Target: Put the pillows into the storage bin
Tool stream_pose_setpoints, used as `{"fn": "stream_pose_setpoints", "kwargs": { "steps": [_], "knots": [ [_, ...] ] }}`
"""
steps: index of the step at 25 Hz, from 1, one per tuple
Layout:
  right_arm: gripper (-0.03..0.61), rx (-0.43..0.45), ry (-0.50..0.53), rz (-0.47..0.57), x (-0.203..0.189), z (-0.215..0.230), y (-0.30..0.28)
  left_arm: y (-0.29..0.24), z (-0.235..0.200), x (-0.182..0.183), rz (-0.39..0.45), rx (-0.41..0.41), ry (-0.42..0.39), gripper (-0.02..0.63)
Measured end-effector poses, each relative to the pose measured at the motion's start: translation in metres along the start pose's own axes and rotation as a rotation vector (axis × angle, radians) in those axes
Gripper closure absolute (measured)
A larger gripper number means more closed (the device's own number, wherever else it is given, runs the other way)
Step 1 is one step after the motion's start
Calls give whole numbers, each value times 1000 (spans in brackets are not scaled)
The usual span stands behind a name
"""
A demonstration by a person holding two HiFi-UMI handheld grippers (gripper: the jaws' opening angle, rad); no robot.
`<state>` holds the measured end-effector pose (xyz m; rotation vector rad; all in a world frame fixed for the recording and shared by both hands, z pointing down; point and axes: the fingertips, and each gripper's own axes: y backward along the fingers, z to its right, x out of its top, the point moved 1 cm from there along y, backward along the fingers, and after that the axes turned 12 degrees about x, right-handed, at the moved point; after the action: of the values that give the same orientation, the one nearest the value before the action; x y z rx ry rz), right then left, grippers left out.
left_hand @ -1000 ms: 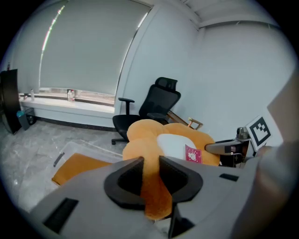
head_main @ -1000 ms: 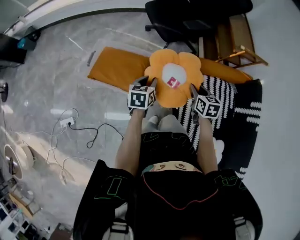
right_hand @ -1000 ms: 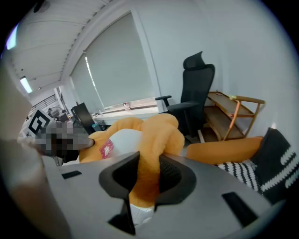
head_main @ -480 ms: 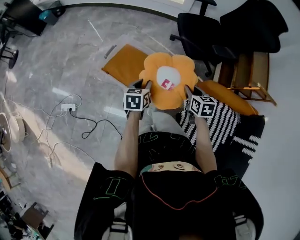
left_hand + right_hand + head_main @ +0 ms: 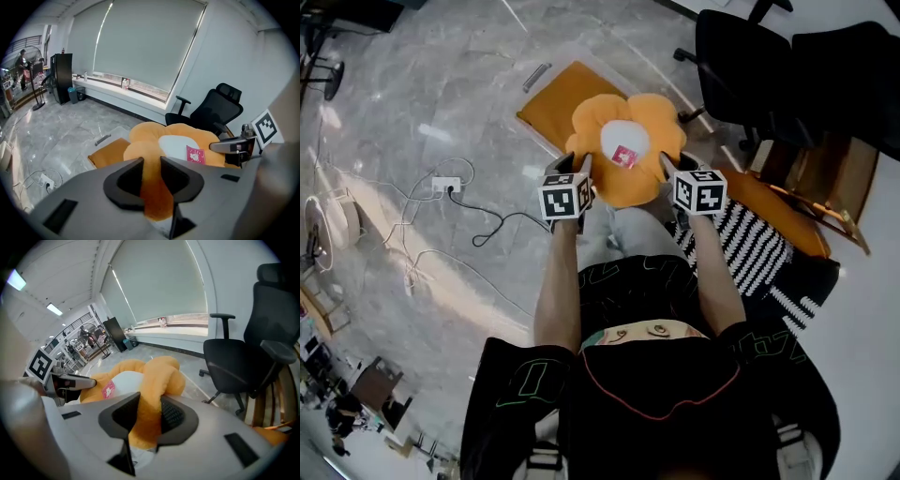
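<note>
Grey marble floor point(image 5: 441, 94) fills most of my head view, with a black office chair point(image 5: 750, 66) at upper right. A flat orange cushion point(image 5: 551, 98) lies on the floor, and a black-and-white striped pillow point(image 5: 750, 248) lies by my right leg. The orange flower pillow point(image 5: 623, 155), white-centred with a small pink tag point(image 5: 625, 157), is held above the cushion. My left gripper point(image 5: 578, 167) is clamped on one petal and my right gripper point(image 5: 670, 164) on the opposite one. I judge this to be the carrying step. Next I need to find the storage bin, which I cannot pick out, and lower the pillow in.

Black office chair point(image 5: 741, 66) upper right; white power strip point(image 5: 445, 185) on grey marble floor point(image 5: 403, 103), left.
</note>
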<state>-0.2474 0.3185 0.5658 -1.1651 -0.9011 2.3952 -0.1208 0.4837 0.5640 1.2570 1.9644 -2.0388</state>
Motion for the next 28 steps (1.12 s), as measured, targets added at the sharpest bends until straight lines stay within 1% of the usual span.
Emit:
{"fn": "stream_pose_setpoints", "kwargs": {
  "steps": [3, 6, 9, 11, 12, 14, 15, 16, 18, 20, 23, 25, 28],
  "knots": [
    [471, 47, 1, -46, 8, 10, -34, -21, -16, 0, -40, 50, 26, 506],
    [468, 84, -28, -77, 8, 17, -61, -38, -29, -2, -94, 84, 21, 500],
    [460, 113, -54, -77, 12, 32, -85, -61, -36, 0, -110, 105, 15, 491],
    [446, 133, -79, -72, 12, 41, -102, -76, -45, 1, -107, 138, 4, 480],
    [426, 131, -86, -82, 11, 44, -109, -82, -50, 4, -105, 164, -11, 457],
    [351, 101, -82, -126, 11, 49, -115, -86, -61, 12, -117, 211, -24, 402],
    [337, 81, -74, -150, 10, 50, -115, -86, -66, 15, -126, 221, -7, 400],
    [336, 64, -68, -168, 10, 50, -115, -86, -69, 18, -132, 221, 21, 400],
    [337, 48, -75, -187, 6, 48, -116, -87, -73, 24, -135, 203, 73, 402],
    [337, 47, -106, -197, 1, 45, -121, -91, -74, 29, -135, 173, 77, 409],
    [337, 41, -159, -180, -1, 33, -128, -94, -73, 37, -133, 106, 40, 436],
    [339, 25, -194, -137, 4, 22, -128, -95, -71, 44, -127, 49, 0, 471],
    [354, -38, -246, -49, 17, 11, -121, -100, -60, 62, -111, -69, -83, 523]
  ]
}}
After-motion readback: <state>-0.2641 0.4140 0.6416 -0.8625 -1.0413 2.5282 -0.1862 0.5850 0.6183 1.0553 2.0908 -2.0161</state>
